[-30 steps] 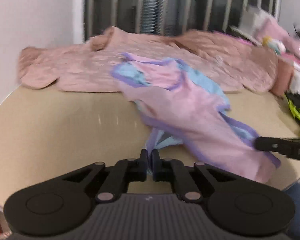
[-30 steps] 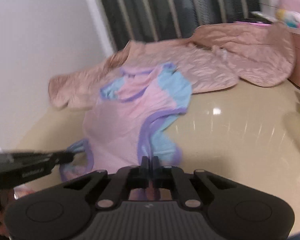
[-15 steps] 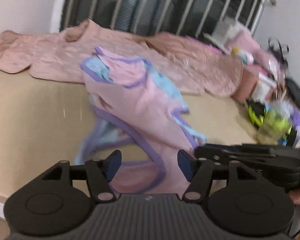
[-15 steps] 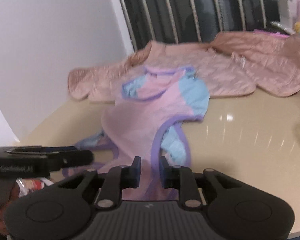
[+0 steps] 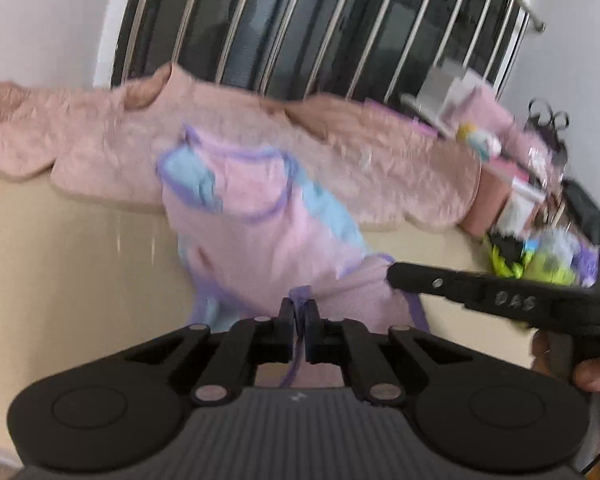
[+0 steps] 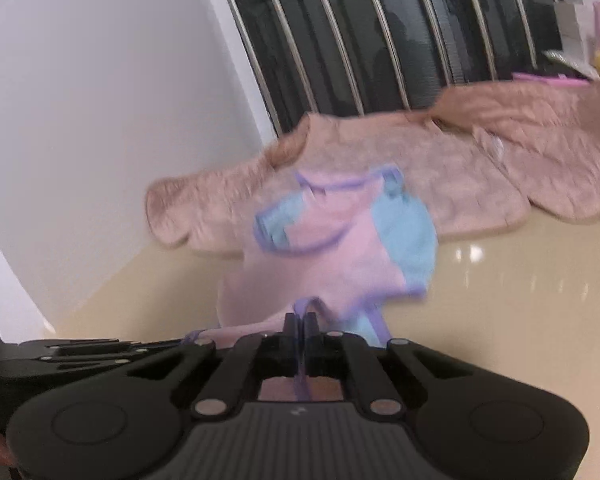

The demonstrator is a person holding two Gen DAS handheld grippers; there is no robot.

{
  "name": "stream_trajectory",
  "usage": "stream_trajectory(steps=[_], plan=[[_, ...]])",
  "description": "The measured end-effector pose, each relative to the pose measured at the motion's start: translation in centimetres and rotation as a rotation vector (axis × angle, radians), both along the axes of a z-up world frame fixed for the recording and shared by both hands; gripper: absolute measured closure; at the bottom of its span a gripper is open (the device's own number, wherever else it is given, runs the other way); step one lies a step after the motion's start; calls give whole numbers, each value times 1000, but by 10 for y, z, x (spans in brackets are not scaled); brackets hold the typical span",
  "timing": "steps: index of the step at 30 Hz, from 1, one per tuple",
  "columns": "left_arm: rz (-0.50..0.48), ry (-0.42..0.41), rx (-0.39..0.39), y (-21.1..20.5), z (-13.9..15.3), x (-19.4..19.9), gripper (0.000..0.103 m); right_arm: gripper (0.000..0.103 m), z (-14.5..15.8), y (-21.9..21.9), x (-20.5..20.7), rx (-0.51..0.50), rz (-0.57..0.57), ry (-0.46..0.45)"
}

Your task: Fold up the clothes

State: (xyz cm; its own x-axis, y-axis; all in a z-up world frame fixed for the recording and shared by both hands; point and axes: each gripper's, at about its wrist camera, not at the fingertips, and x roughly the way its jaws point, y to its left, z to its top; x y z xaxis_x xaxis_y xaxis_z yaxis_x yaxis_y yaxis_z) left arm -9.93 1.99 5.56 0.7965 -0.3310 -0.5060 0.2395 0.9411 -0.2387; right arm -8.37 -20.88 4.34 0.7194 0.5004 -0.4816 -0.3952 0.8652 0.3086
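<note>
Closest in, the left gripper (image 5: 299, 312) is pinched tight on the purple-trimmed hem of the pink top (image 5: 256, 220), and the right gripper (image 6: 300, 325) is clamped the same way on another bit of that hem, so both have fabric squeezed between nearly touching fingers. The top runs lengthwise away from the grippers, hem near, neckline at the far end, with its blue sleeves out to either side. It lies on the glossy beige surface (image 5: 60, 264), with its collar end overlapping the quilted pink jacket (image 5: 100, 148) spread out behind it. So that's two garments, one top and one jacket, and two grippers. Past the jacket there's a barred window (image 5: 320, 28), and a blurry pile of clutter (image 5: 532, 216) sits off to the right.
</note>
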Motion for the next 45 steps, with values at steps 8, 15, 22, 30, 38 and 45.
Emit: stream_trajectory(steps=[8,15,22,30,38,45], plan=[[32,-86,-5,14,23,64,99,102,35,25,69,-76,-38,-146],[150,42,-14,39,-4,89,53,91,16,25,115,-164,-99,-41],[157,-42,-24,68,-6,-11,15,67,5,-9,7,-97,103,-74],[181,41,173,38,-29,-18,24,95,-38,-2,29,-77,-27,59],[204,80,247,36,-41,-17,95,99,-21,-29,10,130,-36,151],[228,72,233,47,-36,-26,98,99,-8,-46,-10,217,30,195]])
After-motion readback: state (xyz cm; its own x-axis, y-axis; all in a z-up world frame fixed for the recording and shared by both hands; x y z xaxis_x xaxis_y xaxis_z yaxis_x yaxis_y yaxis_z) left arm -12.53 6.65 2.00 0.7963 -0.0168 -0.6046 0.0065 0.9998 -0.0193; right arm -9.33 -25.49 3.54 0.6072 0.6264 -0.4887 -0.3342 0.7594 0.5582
